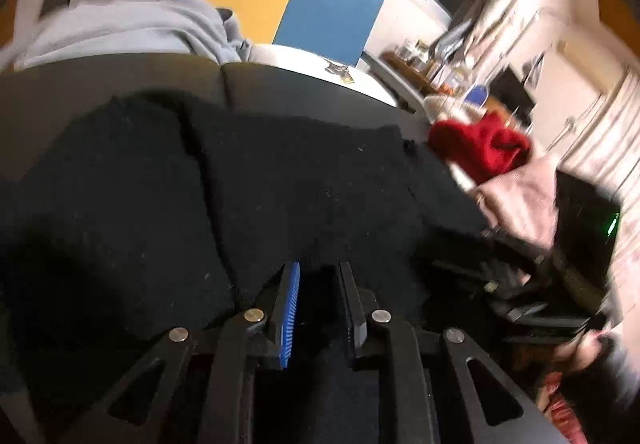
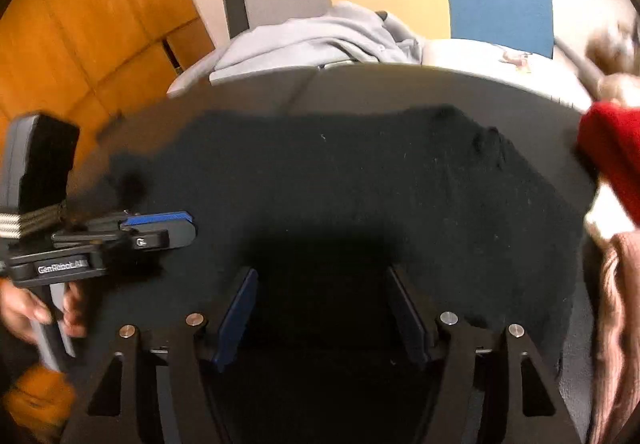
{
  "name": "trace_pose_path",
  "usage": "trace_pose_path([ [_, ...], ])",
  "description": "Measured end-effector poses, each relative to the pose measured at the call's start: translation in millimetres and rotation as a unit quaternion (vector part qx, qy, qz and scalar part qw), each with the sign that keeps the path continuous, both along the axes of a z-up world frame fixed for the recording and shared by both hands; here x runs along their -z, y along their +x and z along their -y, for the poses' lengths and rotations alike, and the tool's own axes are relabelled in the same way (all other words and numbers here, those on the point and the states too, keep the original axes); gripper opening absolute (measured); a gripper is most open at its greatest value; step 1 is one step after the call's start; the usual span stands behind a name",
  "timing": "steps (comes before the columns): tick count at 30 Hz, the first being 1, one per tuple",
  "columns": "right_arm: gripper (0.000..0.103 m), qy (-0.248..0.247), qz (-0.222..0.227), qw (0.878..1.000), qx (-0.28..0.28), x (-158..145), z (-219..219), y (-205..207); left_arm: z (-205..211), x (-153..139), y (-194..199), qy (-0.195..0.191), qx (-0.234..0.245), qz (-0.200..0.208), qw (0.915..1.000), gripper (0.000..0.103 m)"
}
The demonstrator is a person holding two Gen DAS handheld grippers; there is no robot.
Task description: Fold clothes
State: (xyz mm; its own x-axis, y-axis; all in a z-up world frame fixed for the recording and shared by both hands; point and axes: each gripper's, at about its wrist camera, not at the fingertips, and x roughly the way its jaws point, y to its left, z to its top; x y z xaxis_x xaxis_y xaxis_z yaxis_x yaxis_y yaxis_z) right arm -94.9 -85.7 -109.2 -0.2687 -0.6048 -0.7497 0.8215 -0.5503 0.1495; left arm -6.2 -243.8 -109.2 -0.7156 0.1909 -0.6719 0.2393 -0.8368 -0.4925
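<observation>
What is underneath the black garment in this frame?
The black garment lies spread over a dark table, whose bare far edge shows beyond it. The left tool sits at the garment's left side. Whatever lies beneath the cloth's middle is covered.

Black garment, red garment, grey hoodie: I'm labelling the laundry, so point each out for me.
Black garment (image 2: pixel 360 180): right wrist view, middle of the spread cloth.
Red garment (image 1: pixel 480 148): left wrist view, centre of the bunched fabric.
Grey hoodie (image 2: pixel 320 40): right wrist view, folds of the heap beyond the table.

Home kitchen: cabinets (image 1: pixel 576 92), cluttered counter (image 1: pixel 424 64).
</observation>
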Motion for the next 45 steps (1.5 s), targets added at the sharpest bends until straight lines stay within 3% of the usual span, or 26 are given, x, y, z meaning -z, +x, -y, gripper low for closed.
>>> trace_pose_path([
  [2, 0.069, 0.004, -0.012, 1.0, 0.006, 1, 2, 2, 11, 5, -2, 0.027, -0.023, -0.002, 0.9994, 0.005],
  [4, 0.074, 0.008, -0.016, 1.0, 0.015, 3, 6, 1, 16, 7, -6, 0.033, -0.038, -0.004, 0.9987, 0.004],
  [6, 0.092, 0.016, -0.013, 0.999, 0.031, 6, 6, -3, 16, 6, -4, 0.04, -0.053, -0.006, 0.9978, 0.003],
  [7, 0.093, 0.015, -0.007, 0.999, 0.038, 7, 5, -6, 16, 4, 1, 0.049, -0.058, -0.009, 0.9971, 0.005],
  [8, 0.094, 0.01, -0.002, 0.999, 0.04, 7, 5, -9, 17, 0, 8, 0.064, -0.062, -0.017, 0.9958, 0.015],
  [12, 0.095, 0.014, -0.007, 0.999, 0.043, 7, 5, -8, 40, -14, 75, 0.128, -0.118, -0.07, 0.9822, 0.022],
  [15, 0.096, 0.016, -0.01, 0.999, 0.045, 7, 4, -8, 80, -17, 152, 0.138, -0.21, -0.078, 0.9648, 0.023],
  [18, 0.098, 0.02, -0.014, 0.999, 0.049, 6, 4, -6, 130, -9, 244, 0.17, -0.327, -0.085, 0.9257, 0.024],
  [21, 0.101, 0.024, -0.017, 0.998, 0.054, 7, 1, -6, 171, 5, 335, 0.181, -0.455, -0.077, 0.8682, 0.025],
  [23, 0.102, 0.025, -0.017, 0.998, 0.057, 7, 1, -6, 185, 8, 377, 0.157, -0.521, -0.054, 0.8372, 0.025],
  [24, 0.103, 0.025, -0.015, 0.998, 0.057, 7, 0, -7, 190, 5, 393, 0.133, -0.541, -0.04, 0.8296, 0.025],
  [27, 0.103, 0.026, -0.014, 0.998, 0.058, 7, -1, -7, 201, -11, 425, 0.031, -0.556, 0.007, 0.8305, 0.027],
  [28, 0.103, 0.027, -0.015, 0.998, 0.058, 7, -1, -7, 203, -17, 428, -0.008, -0.548, 0.028, 0.8361, 0.029],
  [30, 0.103, 0.029, -0.016, 0.998, 0.059, 8, -1, -7, 205, -26, 421, -0.103, -0.5, 0.083, 0.856, 0.029],
  [32, 0.103, 0.029, -0.015, 0.998, 0.059, 8, -2, -8, 210, -29, 415, -0.194, -0.444, 0.132, 0.8649, 0.029],
  [34, 0.103, 0.03, -0.015, 0.998, 0.059, 8, 0, -8, 221, -25, 416, -0.235, -0.398, 0.165, 0.871, 0.029],
  [37, 0.103, 0.031, -0.016, 0.998, 0.061, 8, 1, -8, 237, -15, 410, -0.265, -0.319, 0.207, 0.886, 0.03],
  [39, 0.103, 0.034, -0.018, 0.997, 0.063, 8, 2, -7, 248, -9, 404, -0.255, -0.27, 0.214, 0.9034, 0.03],
  [43, 0.103, 0.036, -0.019, 0.997, 0.066, 8, 1, -7, 264, -10, 383, -0.215, -0.206, 0.181, 0.9374, 0.03],
  [45, 0.103, 0.036, -0.018, 0.997, 0.068, 9, 1, -7, 270, -15, 362, -0.186, -0.196, 0.149, 0.9512, 0.03],
])
